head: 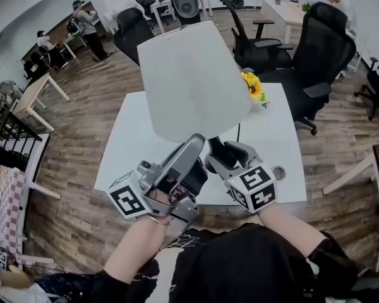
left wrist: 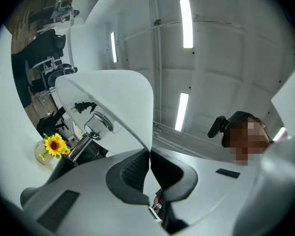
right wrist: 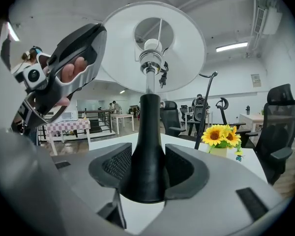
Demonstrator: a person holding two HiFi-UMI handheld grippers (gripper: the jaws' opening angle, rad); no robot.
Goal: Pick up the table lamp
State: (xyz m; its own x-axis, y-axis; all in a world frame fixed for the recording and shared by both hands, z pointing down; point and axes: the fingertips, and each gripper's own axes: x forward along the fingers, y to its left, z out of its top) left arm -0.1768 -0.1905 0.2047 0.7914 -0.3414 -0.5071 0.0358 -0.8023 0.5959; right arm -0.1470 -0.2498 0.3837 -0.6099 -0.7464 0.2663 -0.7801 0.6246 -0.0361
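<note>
The table lamp has a white cone shade (head: 189, 77) on a black flared stem (right wrist: 147, 146). My left gripper (head: 192, 149) is shut on the shade's lower rim, and the thin white edge (left wrist: 148, 132) runs down between its pads. My right gripper (head: 222, 158) is shut on the black stem just above its foot, with a pad pressed on either side. In the right gripper view my left gripper (right wrist: 64, 73) shows at the left rim of the shade (right wrist: 152, 45). The lamp's bulb socket (left wrist: 96, 124) shows under the shade. The foot's underside is hidden.
The white table (head: 275, 137) lies below, with a small pot of sunflowers (head: 254, 87) at its far right and a small round cup (head: 278, 171) at its near right corner. The lamp's black cord (head: 239, 131) trails over it. Black office chairs (head: 316, 49) stand behind.
</note>
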